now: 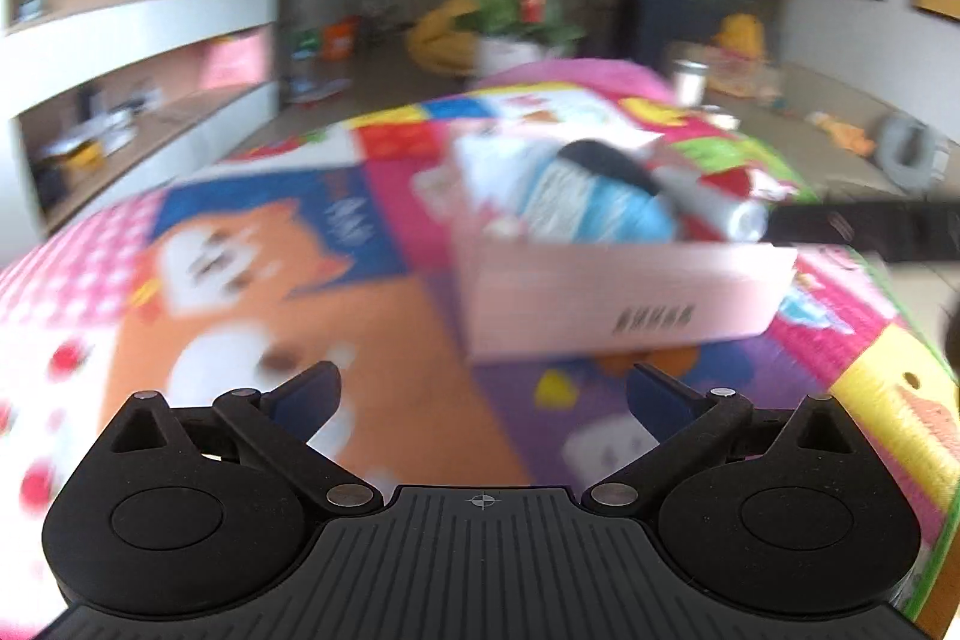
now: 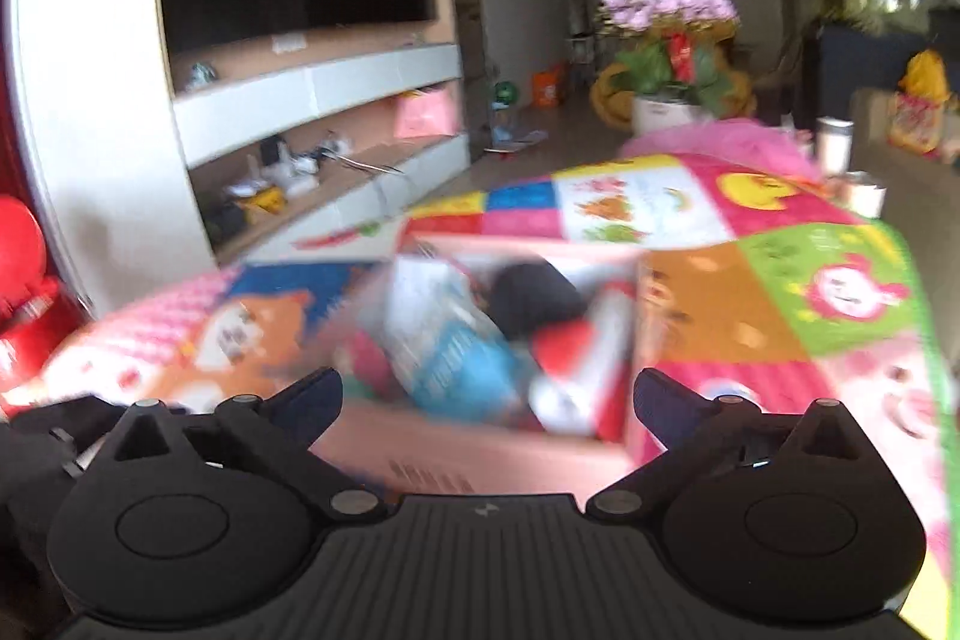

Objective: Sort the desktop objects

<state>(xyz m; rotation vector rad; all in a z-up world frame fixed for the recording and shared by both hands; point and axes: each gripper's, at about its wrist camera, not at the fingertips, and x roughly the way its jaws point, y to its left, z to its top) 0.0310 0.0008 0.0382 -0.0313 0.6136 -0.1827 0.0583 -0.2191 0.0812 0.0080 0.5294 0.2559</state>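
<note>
A pink cardboard box (image 1: 624, 298) stands on a colourful patchwork mat (image 1: 252, 292). Inside it lie a blue-and-white packet (image 1: 600, 208), a black thing (image 1: 606, 160) and a grey tube (image 1: 714, 208). My left gripper (image 1: 483, 394) is open and empty, a little short of the box's near wall. In the right wrist view the same box (image 2: 498, 454) sits just beyond my right gripper (image 2: 489, 394), which is open with nothing between its pads. The blue packet (image 2: 456, 346), the black thing (image 2: 534, 298) and a red-and-white item (image 2: 576, 358) show inside it. Both views are blurred.
A potted plant with pink flowers (image 1: 516, 4) stands past the mat's far end. A TV unit with shelves (image 2: 312, 112) lines the left wall. A white cup (image 2: 834, 142) and a small bowl (image 2: 864, 196) sit near the mat's far right. A dark object (image 1: 870, 226) juts in from the right.
</note>
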